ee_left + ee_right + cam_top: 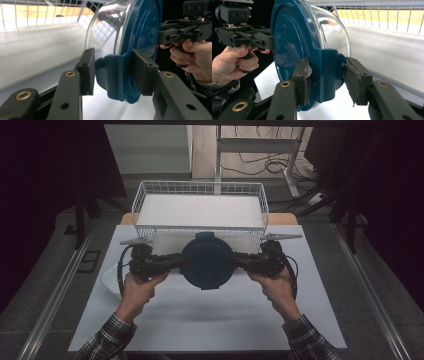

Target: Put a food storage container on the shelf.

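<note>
A round clear container with a dark blue lid [206, 261] hangs above the white table top [210, 320], lid facing up, carried between both grippers. My left gripper [181, 262] comes in from the left and is shut on the lid's side clip [113, 75], with one pad [88, 68] on the bowl side and the other on the lid side. From the right, my right gripper [234, 261] is shut on the opposite clip [327, 75], which its worn pads [303, 80] squeeze. The clear bowl [332, 30] bulges away from the lid.
A white wire basket [145, 210] with a white floor stands just behind the container, at the table's far edge. A pale rounded object [107, 280] lies at the left table edge, partly hidden by the left hand. Dark floor and metal rails flank the table.
</note>
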`<act>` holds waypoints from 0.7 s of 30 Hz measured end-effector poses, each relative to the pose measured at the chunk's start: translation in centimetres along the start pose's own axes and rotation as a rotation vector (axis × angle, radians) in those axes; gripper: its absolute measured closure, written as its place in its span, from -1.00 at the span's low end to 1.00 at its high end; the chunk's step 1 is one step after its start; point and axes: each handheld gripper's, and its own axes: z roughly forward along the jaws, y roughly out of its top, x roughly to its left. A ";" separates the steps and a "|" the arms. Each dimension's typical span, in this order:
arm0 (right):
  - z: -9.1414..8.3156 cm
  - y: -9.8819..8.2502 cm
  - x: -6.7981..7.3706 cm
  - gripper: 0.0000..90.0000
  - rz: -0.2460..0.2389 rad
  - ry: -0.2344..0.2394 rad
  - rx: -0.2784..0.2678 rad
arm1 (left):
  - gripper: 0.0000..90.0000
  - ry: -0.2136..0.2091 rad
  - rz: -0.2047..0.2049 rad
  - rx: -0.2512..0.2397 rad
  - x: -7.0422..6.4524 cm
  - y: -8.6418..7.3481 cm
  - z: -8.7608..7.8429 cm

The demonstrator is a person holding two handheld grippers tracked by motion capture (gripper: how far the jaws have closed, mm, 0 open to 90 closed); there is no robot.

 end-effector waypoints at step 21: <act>0.2 8.4 -0.1 0.25 -0.007 -0.003 -0.032 | 0.25 0.003 0.001 -0.019 1.0 8.5 -1.2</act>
